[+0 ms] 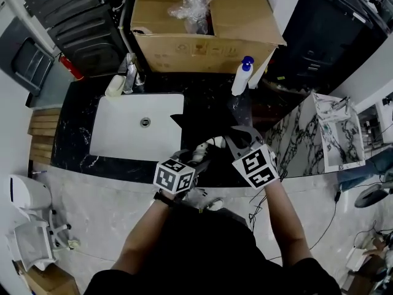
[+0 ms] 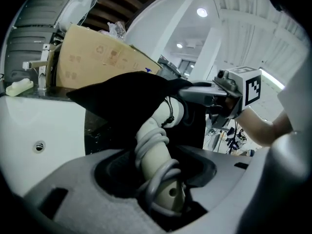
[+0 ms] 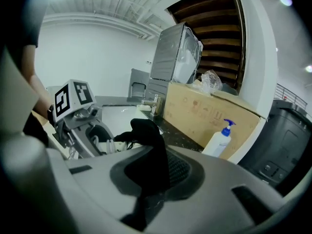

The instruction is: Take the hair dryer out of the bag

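A cream hair dryer, its grey cord wound round the handle, sticks out of a black bag; its head end is hidden inside the fabric. My left gripper is shut on the handle's end. In the head view the left gripper sits just below the bag, over the counter's front edge. My right gripper is shut on a fold of the black bag and holds it up to the right of the dryer. The right gripper stands close beside the left one.
A white sink basin lies left of the bag in the black marble counter. A faucet, a large cardboard box and a pump bottle with a blue top stand at the back. A dark bin is at the right.
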`<action>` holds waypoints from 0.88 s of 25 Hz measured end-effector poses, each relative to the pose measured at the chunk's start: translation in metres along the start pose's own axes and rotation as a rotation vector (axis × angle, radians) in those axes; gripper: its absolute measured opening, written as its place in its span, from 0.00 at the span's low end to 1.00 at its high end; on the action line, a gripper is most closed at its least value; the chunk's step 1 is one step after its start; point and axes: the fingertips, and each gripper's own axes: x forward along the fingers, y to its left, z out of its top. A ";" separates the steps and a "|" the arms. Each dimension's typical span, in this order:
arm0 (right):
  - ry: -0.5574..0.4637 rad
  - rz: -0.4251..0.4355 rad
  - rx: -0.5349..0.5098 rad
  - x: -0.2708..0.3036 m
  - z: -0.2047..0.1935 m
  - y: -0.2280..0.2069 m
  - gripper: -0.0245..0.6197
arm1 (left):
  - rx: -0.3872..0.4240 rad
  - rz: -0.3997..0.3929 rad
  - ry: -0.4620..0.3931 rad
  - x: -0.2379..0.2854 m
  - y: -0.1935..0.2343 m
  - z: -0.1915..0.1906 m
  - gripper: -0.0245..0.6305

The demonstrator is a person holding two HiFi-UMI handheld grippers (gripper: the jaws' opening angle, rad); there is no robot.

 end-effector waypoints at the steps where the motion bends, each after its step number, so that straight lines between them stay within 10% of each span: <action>1: 0.012 -0.005 -0.008 0.000 -0.002 0.000 0.10 | -0.006 -0.010 0.001 -0.001 0.001 0.000 0.41; 22: 0.128 0.029 0.027 0.004 -0.014 -0.043 0.11 | 0.053 -0.253 -0.017 -0.014 -0.036 0.005 0.41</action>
